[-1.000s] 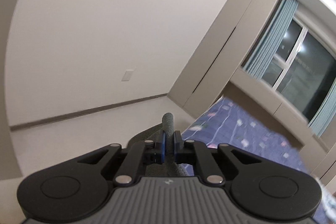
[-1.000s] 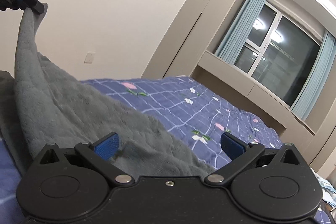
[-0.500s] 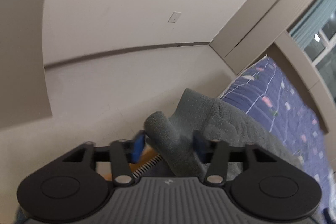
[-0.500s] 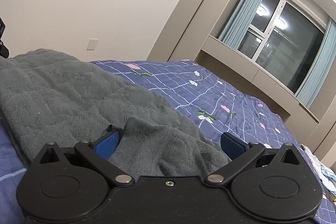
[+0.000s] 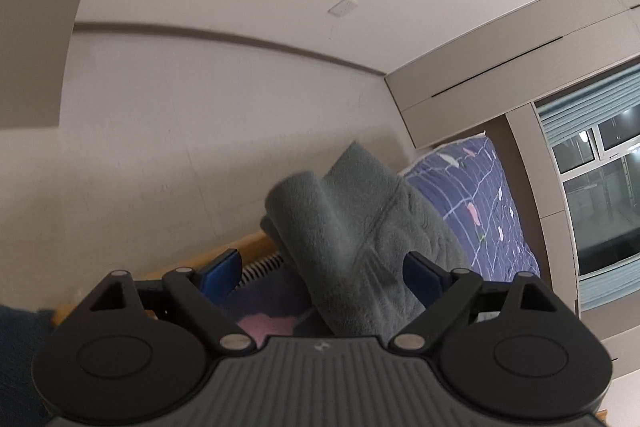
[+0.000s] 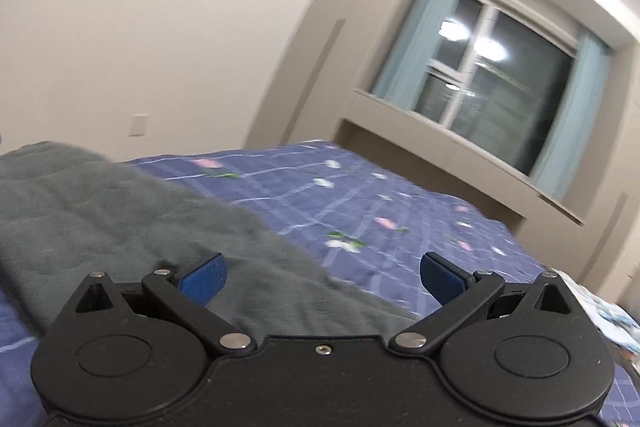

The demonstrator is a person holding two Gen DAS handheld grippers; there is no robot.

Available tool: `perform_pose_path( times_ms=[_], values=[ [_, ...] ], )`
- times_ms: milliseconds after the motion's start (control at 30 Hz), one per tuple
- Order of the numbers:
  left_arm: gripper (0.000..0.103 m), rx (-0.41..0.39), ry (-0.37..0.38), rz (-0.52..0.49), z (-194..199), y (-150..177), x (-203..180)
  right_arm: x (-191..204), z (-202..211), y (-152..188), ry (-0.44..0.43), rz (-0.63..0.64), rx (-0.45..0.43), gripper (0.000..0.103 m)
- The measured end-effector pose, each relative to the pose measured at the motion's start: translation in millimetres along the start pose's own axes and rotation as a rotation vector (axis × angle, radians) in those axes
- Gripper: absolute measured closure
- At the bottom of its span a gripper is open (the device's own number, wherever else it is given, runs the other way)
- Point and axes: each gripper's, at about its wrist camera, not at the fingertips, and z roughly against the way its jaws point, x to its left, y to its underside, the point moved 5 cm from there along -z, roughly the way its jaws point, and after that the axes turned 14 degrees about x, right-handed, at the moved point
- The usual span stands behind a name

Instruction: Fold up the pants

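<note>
The left gripper (image 5: 320,273) has just been opening, its jaws now wide around a released fold of grey fleece pants (image 5: 360,227); the right gripper (image 6: 322,275) gapes empty above them. The pants lie on the blue quilted bed (image 6: 360,203), soft, thick and floppy; best pinched at the waistband or a hem edge.

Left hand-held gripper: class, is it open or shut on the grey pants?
Open. The left hand-held gripper has just been opening; the grey pants lie between its spread blue pads, unpinched.
</note>
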Motion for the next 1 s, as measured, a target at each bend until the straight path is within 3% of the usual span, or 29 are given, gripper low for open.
perform_pose_path(
  times_ms=[67,200,400,467,633,1000],
  values=[
    [0.012,0.004,-0.012,0.001,-5.9,3.0,0.5,-8.5,-6.9,4.4,0.018,-0.037,0.036,0.0],
    [0.017,-0.025,-0.015,0.015,-5.9,6.2,-1.6,-11.4,-24.2,19.4,-0.04,-0.078,0.111,0.0],
    [0.032,-0.047,0.017,0.036,-3.1,5.3,-0.3,-11.9,-30.0,24.8,-0.061,-0.117,0.121,0.0],
    [0.042,-0.068,0.007,0.012,0.6,6.0,-4.0,-11.1,-30.6,25.4,-0.063,-0.121,0.12,0.0],
    [0.052,-0.114,-0.037,-0.046,7.6,6.7,-16.7,-10.3,-30.4,26.5,-0.063,-0.123,0.117,0.0],
    [0.046,-0.095,-0.055,-0.034,2.9,4.9,-15.6,-9.5,-29.9,27.9,-0.056,-0.118,0.111,0.0]
  ],
)
